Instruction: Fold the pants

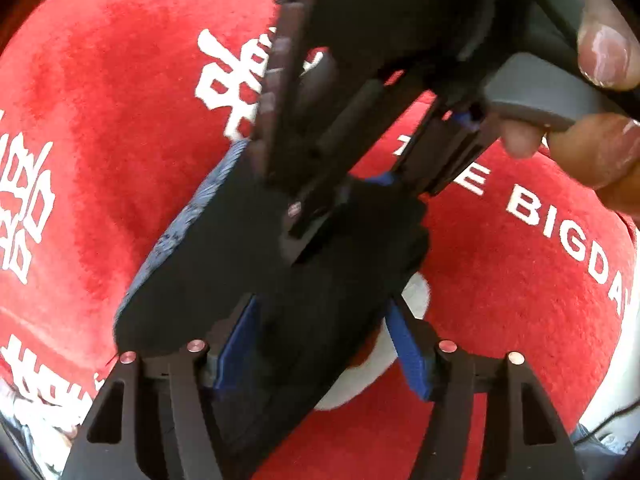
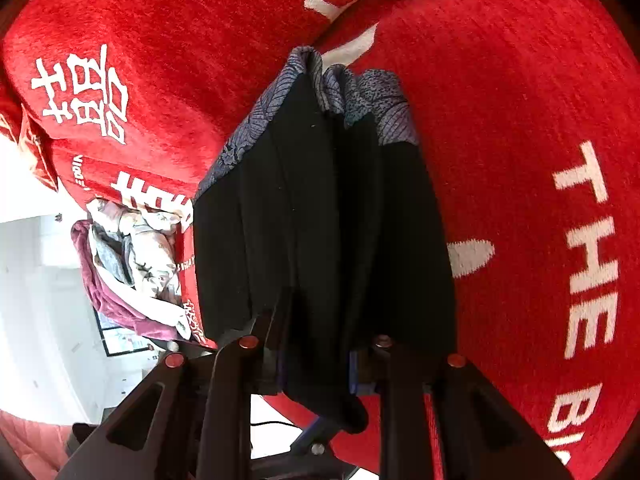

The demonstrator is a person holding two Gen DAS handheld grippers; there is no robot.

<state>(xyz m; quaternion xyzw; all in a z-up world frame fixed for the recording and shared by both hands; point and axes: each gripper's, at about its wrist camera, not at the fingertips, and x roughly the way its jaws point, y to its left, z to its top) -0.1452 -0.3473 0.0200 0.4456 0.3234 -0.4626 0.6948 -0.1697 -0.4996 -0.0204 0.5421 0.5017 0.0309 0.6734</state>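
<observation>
Pants (image 2: 320,220), black with a grey-blue patterned band (image 2: 372,96) at the far end, lay stretched along a red blanket (image 2: 500,120) printed with white characters and the words "THE BIGDAY". The right gripper (image 2: 324,344) was clamped on a bunched edge of the black cloth, a loose tuck hanging below its fingers. The left gripper (image 1: 320,308) stood with its blue pads apart; cloth lay between them, but they did not appear to pinch it.

The step in hand looked to be a fold carried across the garment. To do it well, the right grip needed to keep every layer together and lay the edge down flat and square to the cloth beneath. The left gripper could then press or smooth the crease, not drag it.

In the left wrist view the right gripper crossed just above the pants, the person's fingers (image 1: 600,56) on its trigger. The two tools were close enough to knock together, and the crossing body hid much of the cloth. The plush blanket might catch the cloth and ruck it. A heap of other clothes (image 2: 132,264) lay off the blanket's edge, clear of the work, and a thin cable (image 2: 272,424) ran below.
</observation>
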